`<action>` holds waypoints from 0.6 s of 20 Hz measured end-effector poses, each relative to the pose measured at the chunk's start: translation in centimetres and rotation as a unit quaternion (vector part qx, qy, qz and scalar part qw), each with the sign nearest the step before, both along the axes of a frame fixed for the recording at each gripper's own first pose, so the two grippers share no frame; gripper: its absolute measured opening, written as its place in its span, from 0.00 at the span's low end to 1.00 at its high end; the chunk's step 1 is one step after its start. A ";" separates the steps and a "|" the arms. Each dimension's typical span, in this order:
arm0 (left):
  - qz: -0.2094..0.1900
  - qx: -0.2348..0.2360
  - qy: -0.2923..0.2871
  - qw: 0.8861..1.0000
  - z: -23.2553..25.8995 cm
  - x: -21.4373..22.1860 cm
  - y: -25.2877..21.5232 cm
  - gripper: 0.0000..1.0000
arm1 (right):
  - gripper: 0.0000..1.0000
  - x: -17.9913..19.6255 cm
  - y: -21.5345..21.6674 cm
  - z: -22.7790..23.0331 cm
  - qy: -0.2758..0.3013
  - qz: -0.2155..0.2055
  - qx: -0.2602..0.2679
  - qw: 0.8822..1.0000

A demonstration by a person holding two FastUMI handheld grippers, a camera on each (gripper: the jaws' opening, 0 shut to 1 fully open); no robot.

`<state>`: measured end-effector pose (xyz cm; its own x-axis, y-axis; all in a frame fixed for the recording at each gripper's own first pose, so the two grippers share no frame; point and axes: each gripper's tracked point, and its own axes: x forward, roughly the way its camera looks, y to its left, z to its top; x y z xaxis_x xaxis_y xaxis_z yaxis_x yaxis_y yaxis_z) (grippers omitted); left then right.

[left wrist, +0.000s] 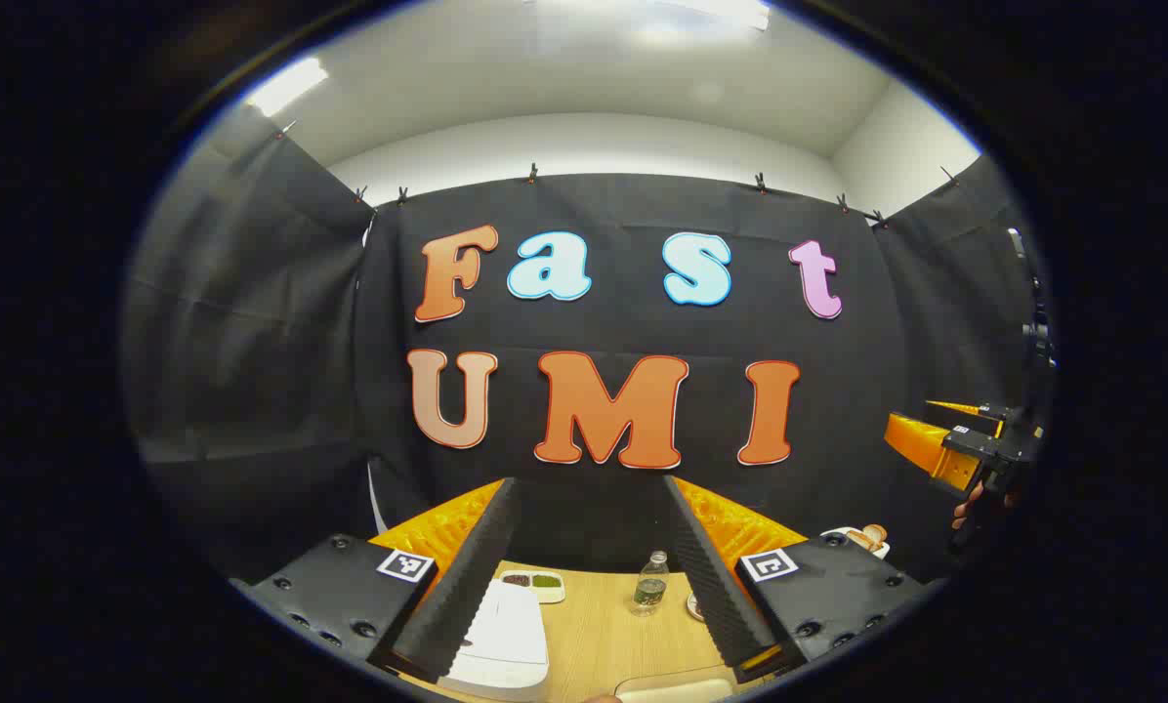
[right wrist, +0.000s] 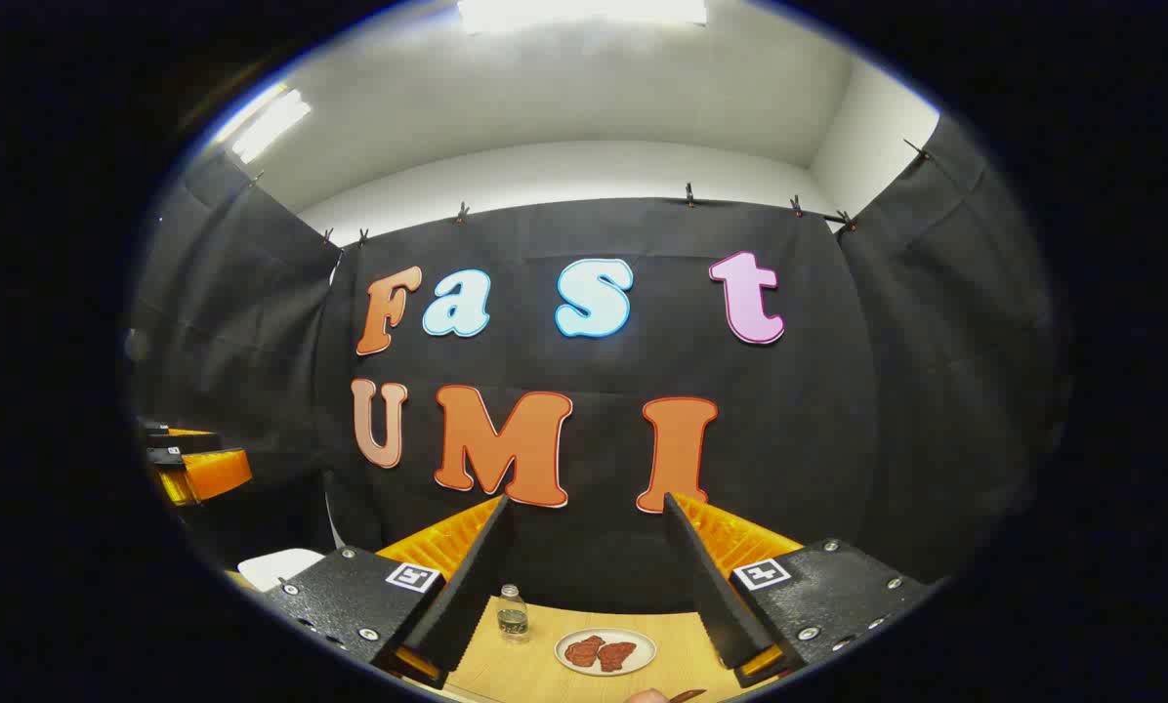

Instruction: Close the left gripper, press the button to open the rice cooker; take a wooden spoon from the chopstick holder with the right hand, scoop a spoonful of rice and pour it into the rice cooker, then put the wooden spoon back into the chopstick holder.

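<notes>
The left tool (left wrist: 589,571) is held high above the light wooden desk (left wrist: 594,635), released, its two ridged fingers (left wrist: 467,576) spread wide with open room between them. Framed in that gap, the white rice cooker (left wrist: 501,635) sits at the near left of the desk, its smooth rounded lid down and shut. Just behind the rice cooker lies a small white two-part dish (left wrist: 535,584), one half dark, the other green. To the right of the rice cooker, with bare wood between, stands a small clear bottle (left wrist: 650,584) with a pale cap, upright. Farther right of the rice cooker, past the left tool's right finger, a white dish (left wrist: 862,537) holds something pale brown, too small to make out. A pale rounded edge (left wrist: 672,686) shows at the desk's near rim, right of the rice cooker. The right tool (left wrist: 965,444) hangs well off to the right of the rice cooker, raised, a fingertip of the holding hand (left wrist: 970,508) curled under it. In the right gripper view the right tool (right wrist: 589,576) is also released, fingers wide apart, holding nothing; between them lie the same bottle (right wrist: 512,613) and a round white plate (right wrist: 605,651) with two reddish-brown pieces. The rice cooker's white corner (right wrist: 281,566) shows beyond its left finger, and the left tool (right wrist: 198,469) floats above that corner.
</notes>
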<state>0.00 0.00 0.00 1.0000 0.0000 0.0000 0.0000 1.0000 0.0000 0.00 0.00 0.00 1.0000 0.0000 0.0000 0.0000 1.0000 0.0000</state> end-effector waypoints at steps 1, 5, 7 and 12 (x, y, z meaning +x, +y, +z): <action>0.002 0.000 0.003 1.000 -0.2 -0.1 -0.1 1.00 | 0.96 -0.1 0.1 0.0 -0.003 0.005 -0.002 1.000; 0.031 0.007 0.012 0.999 -0.4 -0.6 0.1 0.99 | 0.94 0.0 0.3 -0.9 -0.003 0.030 -0.002 1.000; 0.037 0.008 0.018 0.999 -0.8 -0.8 0.1 0.98 | 0.96 0.1 0.2 -1.3 0.005 0.037 0.006 0.999; 0.047 0.015 0.018 0.999 -1.1 -1.4 0.1 0.96 | 0.96 -0.2 -0.9 -2.4 0.014 0.039 0.007 0.999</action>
